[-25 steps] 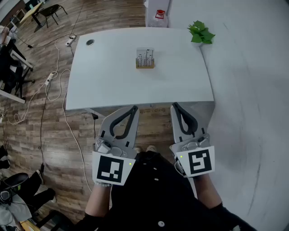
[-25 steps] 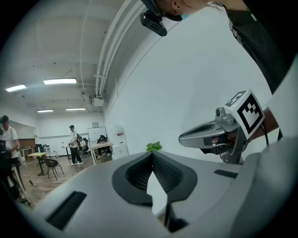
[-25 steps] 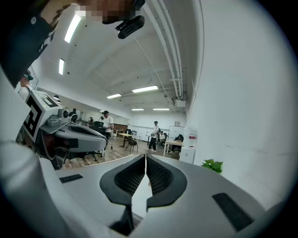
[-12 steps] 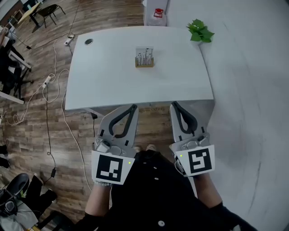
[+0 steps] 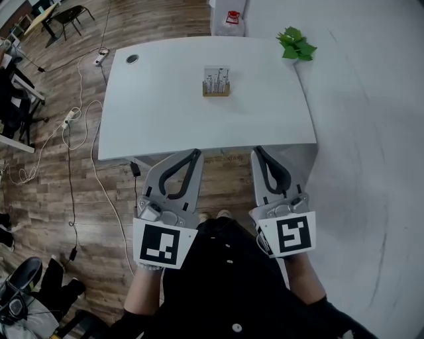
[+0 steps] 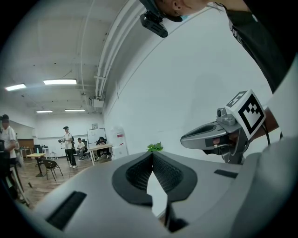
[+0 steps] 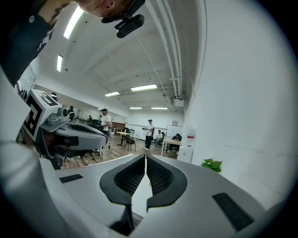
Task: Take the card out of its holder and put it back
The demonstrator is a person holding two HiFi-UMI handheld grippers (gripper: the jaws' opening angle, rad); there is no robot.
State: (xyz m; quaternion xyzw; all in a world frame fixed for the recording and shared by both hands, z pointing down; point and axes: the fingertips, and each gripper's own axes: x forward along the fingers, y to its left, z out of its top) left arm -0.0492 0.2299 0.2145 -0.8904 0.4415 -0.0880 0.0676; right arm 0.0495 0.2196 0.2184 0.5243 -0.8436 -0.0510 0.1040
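Note:
A card (image 5: 216,79) with dark drawings stands upright in a small wooden holder (image 5: 216,92) on the far middle of the white table (image 5: 165,112). Both grippers hang side by side in front of the table's near edge, well short of the holder. My left gripper (image 5: 196,153) is shut with nothing in it, and my right gripper (image 5: 258,151) is likewise shut and empty. In the left gripper view the jaws (image 6: 152,154) meet at the tip; the right gripper view shows the same (image 7: 145,156). Neither gripper view shows the card clearly.
A green plant (image 5: 296,45) sits at the table's far right corner and a round black grommet (image 5: 132,59) at its far left. A white bin with a red label (image 5: 228,18) stands behind the table. Cables (image 5: 79,126) lie on the wooden floor at left. People stand far off (image 7: 149,132).
Both grippers have edged slightly forward toward the table's near edge, staying shut. The card and holder have not moved on the table.

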